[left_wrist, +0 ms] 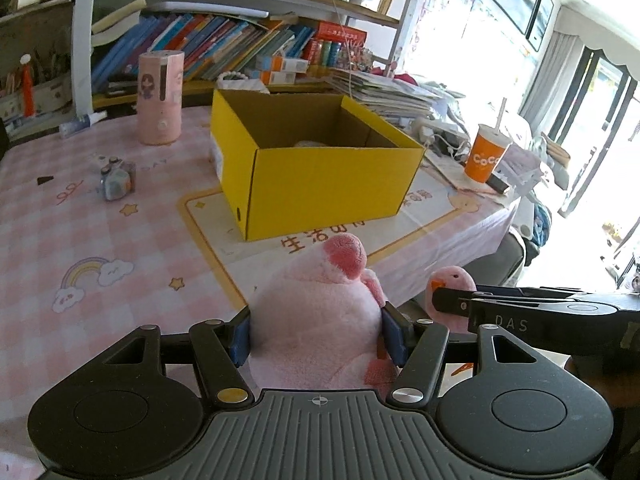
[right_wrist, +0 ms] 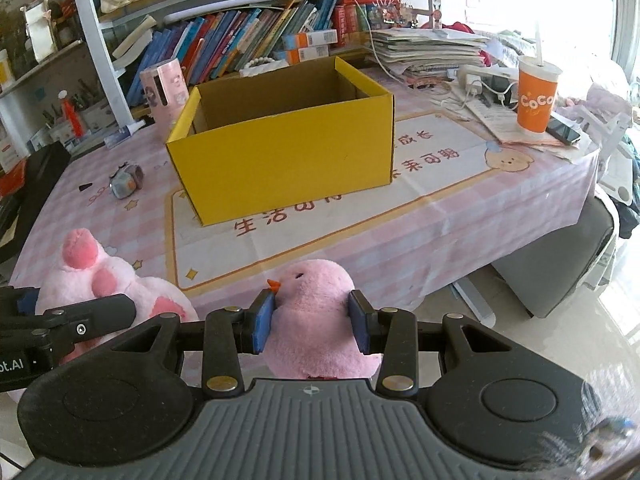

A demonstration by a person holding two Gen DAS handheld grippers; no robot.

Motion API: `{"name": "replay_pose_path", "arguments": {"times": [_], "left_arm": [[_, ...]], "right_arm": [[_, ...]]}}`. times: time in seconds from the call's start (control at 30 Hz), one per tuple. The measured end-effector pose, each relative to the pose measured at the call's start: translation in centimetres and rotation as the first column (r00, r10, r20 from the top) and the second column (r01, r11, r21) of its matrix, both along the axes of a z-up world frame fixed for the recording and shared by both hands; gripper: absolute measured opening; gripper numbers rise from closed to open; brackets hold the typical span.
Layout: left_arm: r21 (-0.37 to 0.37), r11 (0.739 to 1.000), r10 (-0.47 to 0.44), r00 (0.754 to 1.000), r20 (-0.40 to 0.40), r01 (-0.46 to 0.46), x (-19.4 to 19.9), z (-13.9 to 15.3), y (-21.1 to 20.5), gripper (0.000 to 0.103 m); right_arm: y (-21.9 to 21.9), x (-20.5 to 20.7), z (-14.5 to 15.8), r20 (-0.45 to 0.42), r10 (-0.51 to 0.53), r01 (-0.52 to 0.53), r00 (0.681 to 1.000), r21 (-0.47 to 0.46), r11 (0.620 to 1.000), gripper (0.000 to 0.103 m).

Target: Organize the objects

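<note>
Pink plush pig (left_wrist: pixel 316 320) sits clamped between the left gripper (left_wrist: pixel 318 334) fingers, pink plush chick (right_wrist: pixel 316 316) between the right gripper (right_wrist: pixel 312 322) fingers, yellow box (right_wrist: pixel 280 148) open ahead on the tabletop (right_wrist: pixel 460 208).

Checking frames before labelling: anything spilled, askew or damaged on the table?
Nothing spilled or damaged. The yellow box stands upright and open, the orange cup upright. Only clutter: a slumped stack of papers behind the box.
</note>
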State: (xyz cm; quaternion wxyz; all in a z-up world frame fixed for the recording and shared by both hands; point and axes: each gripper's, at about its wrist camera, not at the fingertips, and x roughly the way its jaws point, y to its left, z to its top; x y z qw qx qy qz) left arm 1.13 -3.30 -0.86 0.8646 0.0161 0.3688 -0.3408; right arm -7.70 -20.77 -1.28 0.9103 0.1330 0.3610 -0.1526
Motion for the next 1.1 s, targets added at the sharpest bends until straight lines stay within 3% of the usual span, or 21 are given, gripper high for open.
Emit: {"name": "replay_pose_path", "arguments": {"times": [0.43, 0.8, 1.1], "left_arm": [[-0.010, 1.000, 0.026, 1.000, 0.005, -0.026, 1.4, 0.2, -1.1, 0.062], [-0.032, 0.999, 0.032, 0.998, 0.063, -0.030, 3.6, 1.2, -3.1, 0.062], [-0.118, 0.991, 0.078, 0.980, 0.184, -0.057, 6.4, 4.3, -5.0, 0.062]], "right_arm": [[-1.2, 1.9, 0.3, -0.005, 0.030, -0.031, 1.000, -0.011, 0.999, 0.037], [-3.1, 4.9, 1.0, 0.010, 0.064, -0.064, 0.998, -0.032, 0.997, 0.037], [-6.2, 8.4, 4.5, 0.150, 0.092, -0.076, 0.984, -0.107, 0.991, 0.037]]}}
